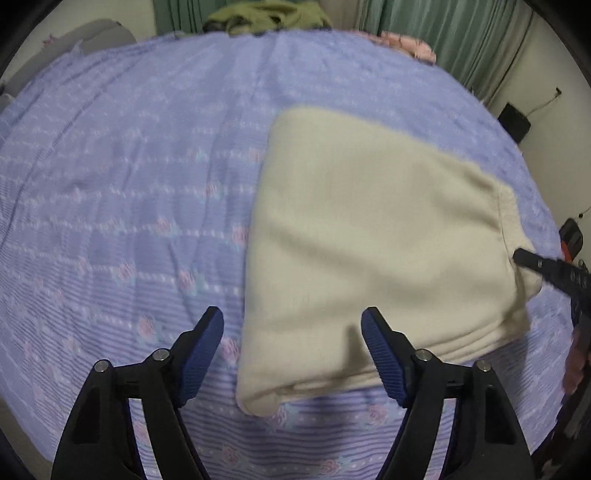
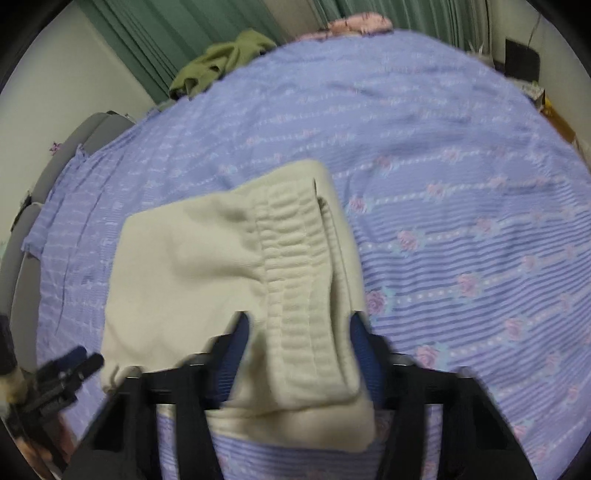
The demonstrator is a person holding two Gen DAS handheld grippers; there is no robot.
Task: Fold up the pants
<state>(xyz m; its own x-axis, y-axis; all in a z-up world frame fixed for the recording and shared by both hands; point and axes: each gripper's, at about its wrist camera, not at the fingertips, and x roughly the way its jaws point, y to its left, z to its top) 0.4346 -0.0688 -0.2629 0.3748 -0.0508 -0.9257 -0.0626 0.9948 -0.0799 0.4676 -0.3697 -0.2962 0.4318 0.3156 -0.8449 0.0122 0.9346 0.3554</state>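
Note:
Cream pants (image 1: 369, 236) lie folded into a thick rectangle on the purple flowered bedspread (image 1: 129, 184). My left gripper (image 1: 293, 325) is open and empty, hovering just above the near left corner of the fold. In the right wrist view the ribbed elastic waistband of the pants (image 2: 295, 266) runs between the fingers of my right gripper (image 2: 299, 325), whose jaws are wide apart and straddle the cloth without pinching it. The right gripper also shows at the pants' right edge in the left wrist view (image 1: 546, 269). The left gripper shows at the lower left of the right wrist view (image 2: 62, 373).
An olive green garment (image 1: 266, 14) lies bunched at the far edge of the bed, by green curtains (image 1: 443, 33). A pink cloth (image 1: 410, 46) lies at the far right corner. A grey headboard (image 2: 48, 173) borders the bed's left side. A dark box (image 1: 514, 122) stands by the wall.

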